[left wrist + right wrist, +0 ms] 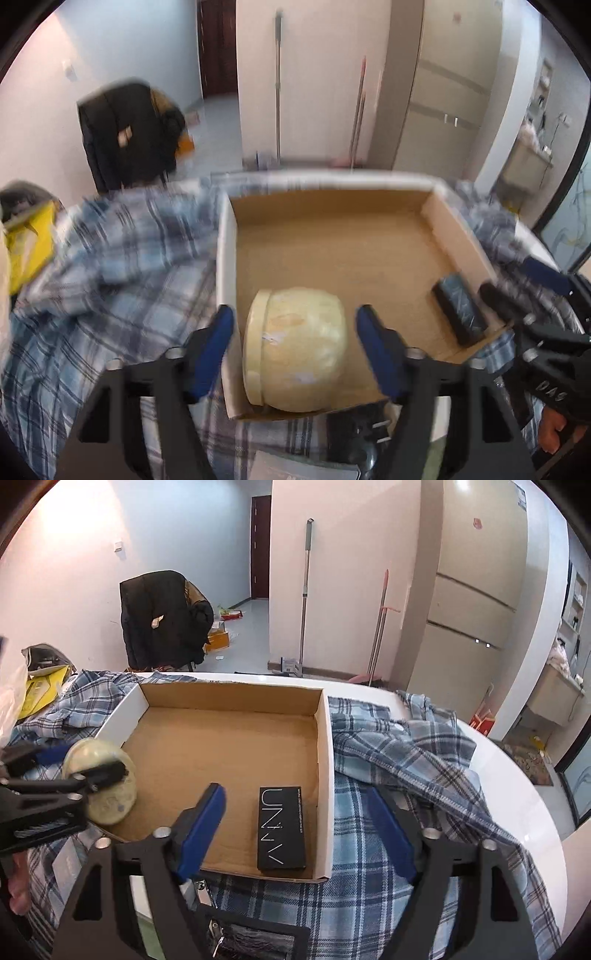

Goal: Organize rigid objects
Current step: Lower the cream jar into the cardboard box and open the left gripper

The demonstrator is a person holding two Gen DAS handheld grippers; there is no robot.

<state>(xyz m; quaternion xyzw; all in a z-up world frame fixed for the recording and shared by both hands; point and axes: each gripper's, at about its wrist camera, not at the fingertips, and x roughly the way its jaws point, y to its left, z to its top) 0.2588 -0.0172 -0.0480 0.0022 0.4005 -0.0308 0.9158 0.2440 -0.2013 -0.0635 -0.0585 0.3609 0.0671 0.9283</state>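
The pale round jar [295,350] lies on its side in the near left corner of the cardboard box [332,240], right between the spread, let-go fingers of the left gripper [295,347], while the empty, wide-open right gripper [299,830] hangs near the black box [281,829].

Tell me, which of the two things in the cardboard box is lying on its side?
The cream round jar, tipped over in the box's near left corner between the left gripper's open jaws. The flat black carton lies face up at the right wall.
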